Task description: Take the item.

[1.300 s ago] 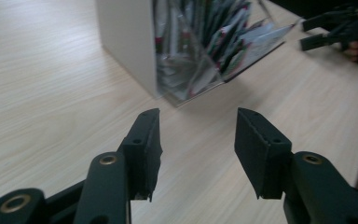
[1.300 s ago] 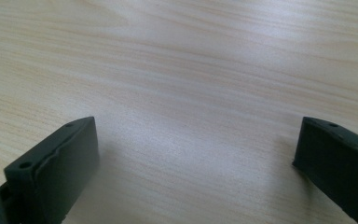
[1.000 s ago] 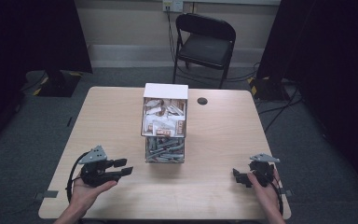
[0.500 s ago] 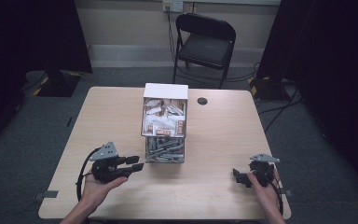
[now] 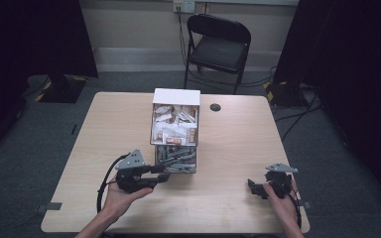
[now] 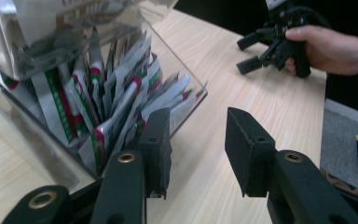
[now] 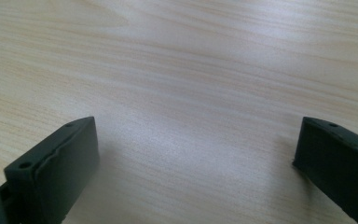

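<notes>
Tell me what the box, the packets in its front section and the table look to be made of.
Box: clear hard plastic, probably acrylic; its contents show through and the walls glint.
Packets: thin glossy paper or foil with green and red print, slightly creased; which, I cannot tell.
Table: pale wood-grain top, smooth, with a soft sheen; possibly laminate.

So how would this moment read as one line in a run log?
left hand-held gripper: open, empty, beside clear sachet box | right hand-held gripper: open, empty, over table

No print on the packets (image 6: 121, 93) in the clear box (image 5: 174, 130) can be read.
</notes>
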### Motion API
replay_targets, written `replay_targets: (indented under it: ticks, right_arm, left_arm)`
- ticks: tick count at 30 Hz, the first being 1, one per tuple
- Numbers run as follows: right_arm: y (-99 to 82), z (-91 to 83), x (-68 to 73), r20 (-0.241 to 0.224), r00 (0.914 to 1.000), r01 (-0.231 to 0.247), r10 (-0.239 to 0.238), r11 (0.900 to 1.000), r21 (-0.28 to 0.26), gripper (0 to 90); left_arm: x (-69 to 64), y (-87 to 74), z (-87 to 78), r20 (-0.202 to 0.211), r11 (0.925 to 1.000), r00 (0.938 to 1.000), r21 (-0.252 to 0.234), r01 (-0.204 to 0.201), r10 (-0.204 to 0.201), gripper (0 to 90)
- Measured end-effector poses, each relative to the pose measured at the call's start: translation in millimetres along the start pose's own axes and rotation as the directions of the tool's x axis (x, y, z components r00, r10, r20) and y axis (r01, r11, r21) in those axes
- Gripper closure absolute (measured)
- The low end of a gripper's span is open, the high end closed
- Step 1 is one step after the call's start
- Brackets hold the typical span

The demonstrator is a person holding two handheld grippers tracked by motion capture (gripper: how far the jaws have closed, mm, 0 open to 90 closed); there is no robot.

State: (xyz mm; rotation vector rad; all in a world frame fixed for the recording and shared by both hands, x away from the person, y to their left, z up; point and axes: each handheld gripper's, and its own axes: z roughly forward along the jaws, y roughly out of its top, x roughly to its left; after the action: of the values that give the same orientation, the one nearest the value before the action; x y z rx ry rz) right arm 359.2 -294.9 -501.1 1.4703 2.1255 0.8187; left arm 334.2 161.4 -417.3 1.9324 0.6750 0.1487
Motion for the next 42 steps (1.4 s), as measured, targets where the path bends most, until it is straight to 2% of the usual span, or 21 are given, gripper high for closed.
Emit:
replay_targets:
  ticks: [6, 10, 15, 17, 18, 19, 21, 24, 27, 30, 34, 40, 42]
  right_arm:
    - [0.0, 0.0, 0.0, 0.0, 1.0, 0.0, 0.0, 1.0, 0.0, 0.0]
    - [0.0, 0.0, 0.0, 0.0, 1.0, 0.0, 0.0, 1.0, 0.0, 0.0]
    - [0.0, 0.0, 0.0, 0.0, 1.0, 0.0, 0.0, 1.0, 0.0, 0.0]
    - [0.0, 0.0, 0.0, 0.0, 1.0, 0.0, 0.0, 1.0, 0.0, 0.0]
    - [0.0, 0.0, 0.0, 0.0, 1.0, 0.0, 0.0, 1.0, 0.0, 0.0]
    - [0.0, 0.0, 0.0, 0.0, 1.0, 0.0, 0.0, 1.0, 0.0, 0.0]
    - [0.0, 0.0, 0.0, 0.0, 1.0, 0.0, 0.0, 1.0, 0.0, 0.0]
    - [0.0, 0.0, 0.0, 0.0, 1.0, 0.0, 0.0, 1.0, 0.0, 0.0]
    - [0.0, 0.0, 0.0, 0.0, 1.0, 0.0, 0.0, 1.0, 0.0, 0.0]
    - [0.0, 0.0, 0.0, 0.0, 1.0, 0.0, 0.0, 1.0, 0.0, 0.0]
    - [-0.1, -0.1, 0.1, -0.001, 1.0, 0.0, 0.0, 1.0, 0.0, 0.0]
    - [-0.1, -0.2, 0.2, -0.001, 1.0, 0.0, 0.0, 1.0, 0.0, 0.0]
    - [-0.2, -0.3, 0.3, -0.001, 1.0, 0.001, -0.001, 1.0, 0.0, 0.0]
  left_arm:
    - [4.3, 1.9, 1.8, 0.001, 0.9998, 0.9999, -0.014, 0.015, -0.015, 60.7]
    - [7.9, 4.5, 4.4, -0.002, 0.9998, 1.0, -0.017, 0.009, -0.009, 59.9]
    - [14.5, 5.9, 10.6, 0.015, 0.9997, 0.9998, -0.02, 0.014, -0.013, 59.7]
    - [15.9, 5.0, 13.3, 0.015, 1.0, 0.9999, -0.008, -0.002, 0.002, 60.9]
    - [16.9, 3.4, 15.0, 0.017, 1.0, 0.9998, -0.005, -0.006, 0.006, 65.4]
    - [17.3, 2.8, 16.2, 0.003, 1.0, 1.0, -0.002, -0.006, 0.006, 66.4]
    - [19.9, 2.7, 19.2, 0.015, 0.9999, 0.9999, -0.008, 0.006, -0.006, 64.3]
    - [21.6, 3.6, 23.0, 0.012, 1.0, 0.9999, 0.001, 0.001, -0.001, 64.5]
    - [22.4, 2.4, 26.8, 0.03, 1.0, 0.9995, 0.009, -0.003, 0.003, 68.5]
    - [20.3, 1.6, 32.8, 0.029, 0.9996, 0.9994, 0.023, -0.019, 0.018, 68.5]
    - [20.2, 1.1, 35.5, 0.025, 0.9996, 0.9993, 0.003, -0.028, 0.028, 70.4]
    - [20.9, -4.0, 37.1, 0.022, 0.9999, 0.9997, 0.003, -0.012, 0.011, 65.7]
    - [20.5, -5.2, 37.3, 0.016, 0.9996, 0.9996, 0.012, -0.025, 0.024, 66.6]
